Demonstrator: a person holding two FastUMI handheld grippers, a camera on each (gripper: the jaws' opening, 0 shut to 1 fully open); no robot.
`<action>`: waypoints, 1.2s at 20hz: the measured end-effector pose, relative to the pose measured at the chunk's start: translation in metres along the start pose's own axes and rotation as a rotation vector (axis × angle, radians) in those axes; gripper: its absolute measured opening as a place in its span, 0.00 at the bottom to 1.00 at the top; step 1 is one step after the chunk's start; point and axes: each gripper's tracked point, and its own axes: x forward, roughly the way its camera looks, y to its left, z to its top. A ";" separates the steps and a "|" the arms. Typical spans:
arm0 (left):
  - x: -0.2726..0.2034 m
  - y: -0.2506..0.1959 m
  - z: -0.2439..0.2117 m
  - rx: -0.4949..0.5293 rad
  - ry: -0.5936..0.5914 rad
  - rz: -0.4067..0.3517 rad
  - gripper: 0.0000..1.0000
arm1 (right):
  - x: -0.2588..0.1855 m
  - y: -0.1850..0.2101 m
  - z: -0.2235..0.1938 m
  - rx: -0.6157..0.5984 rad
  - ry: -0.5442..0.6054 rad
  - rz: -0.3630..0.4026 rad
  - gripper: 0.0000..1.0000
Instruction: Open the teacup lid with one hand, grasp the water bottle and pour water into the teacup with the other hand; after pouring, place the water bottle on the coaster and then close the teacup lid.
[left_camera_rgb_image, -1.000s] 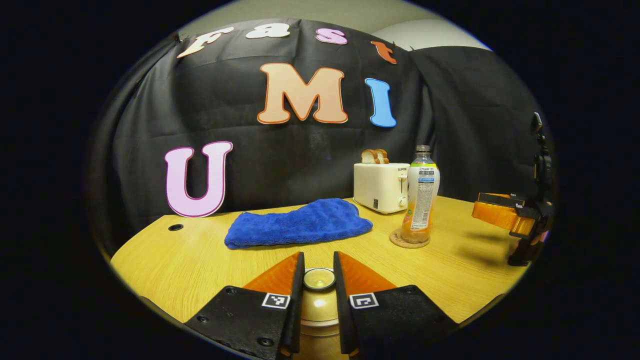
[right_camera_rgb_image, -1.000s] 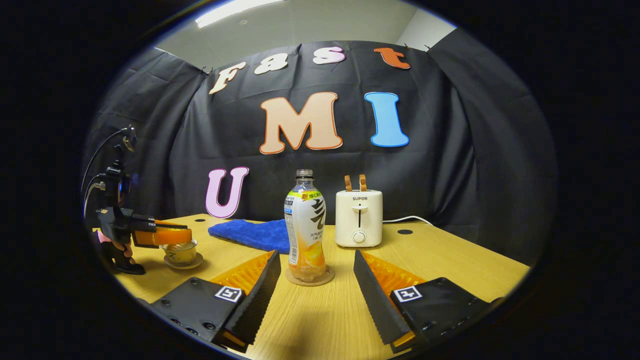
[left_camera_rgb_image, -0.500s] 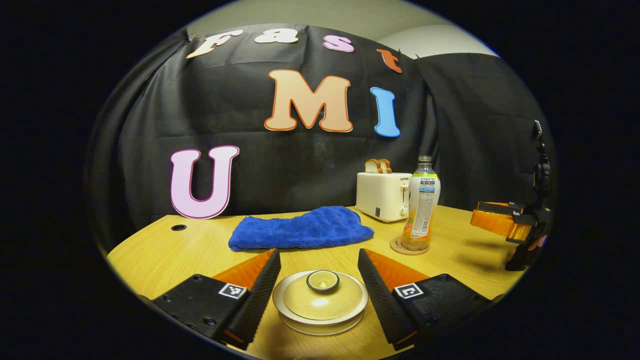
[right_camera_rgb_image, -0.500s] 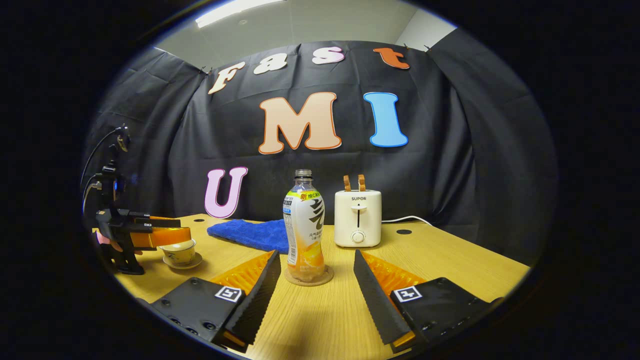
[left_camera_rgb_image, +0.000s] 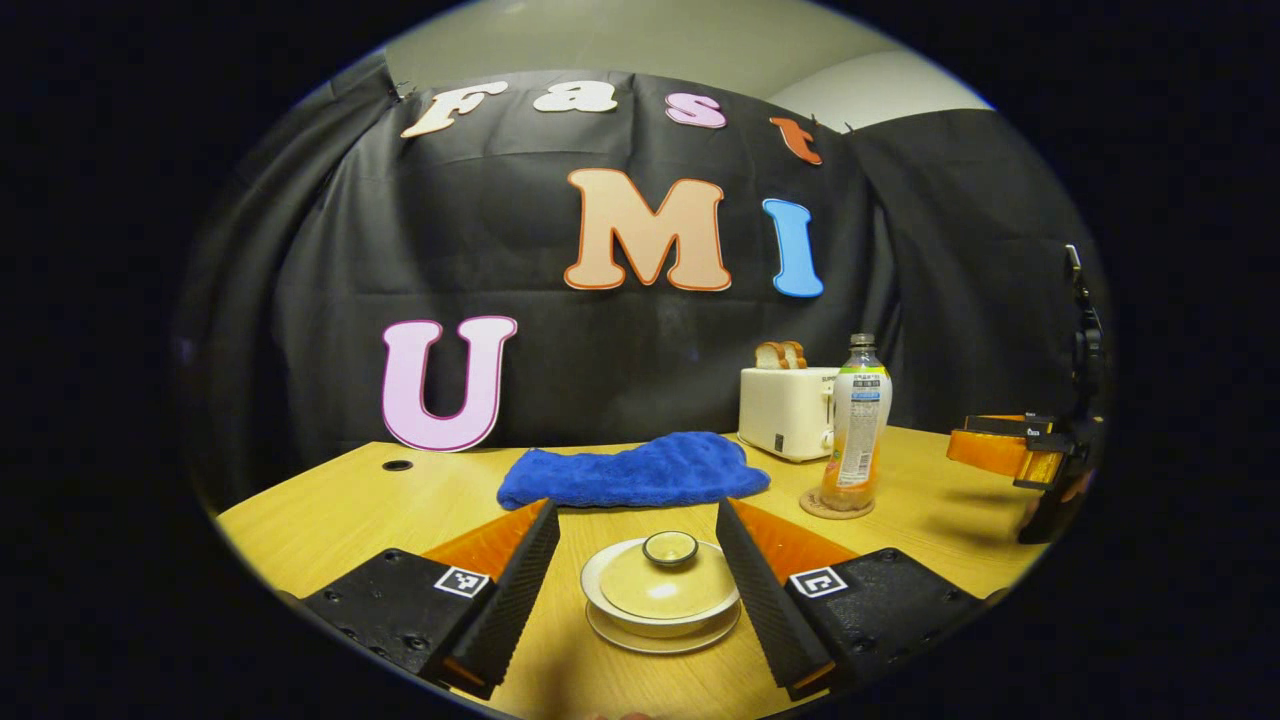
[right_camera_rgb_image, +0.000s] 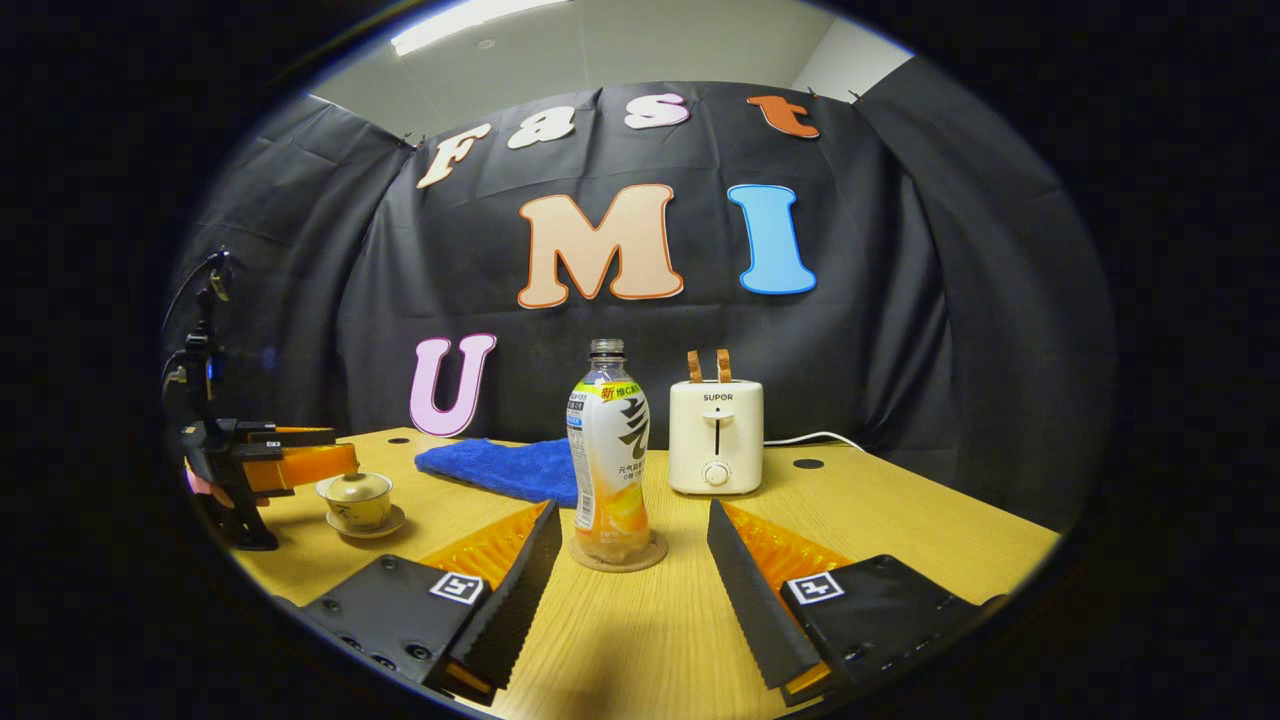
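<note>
The cream teacup stands on its saucer with its lid on, low in the left gripper view. My left gripper is open, a finger on each side of the cup and clear of it. The water bottle stands upright on the round coaster to the right. In the right gripper view the bottle rests on the coaster straight ahead. My right gripper is open just short of it. The teacup sits far left there, with the left gripper beside it.
A blue towel lies behind the teacup. A white toaster with bread slices stands behind the bottle, its cord trailing right. The wooden table has bare room to the right. The right gripper hangs at the far right of the left gripper view.
My left gripper, narrow around the lid's knob a second ago, has opened wide and drawn back from the cup. The lid stays on the cup. The right gripper and bottle have not moved.
</note>
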 end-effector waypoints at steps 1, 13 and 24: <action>-0.004 0.006 -0.001 0.000 0.002 0.028 0.93 | 0.000 -0.002 0.000 0.000 0.000 -0.005 0.93; -0.047 0.045 0.000 0.012 -0.001 0.280 0.93 | -0.010 -0.025 0.002 -0.005 -0.006 -0.123 0.93; -0.059 0.074 0.000 0.016 -0.002 0.450 0.93 | -0.012 -0.034 0.001 -0.007 -0.004 -0.178 0.93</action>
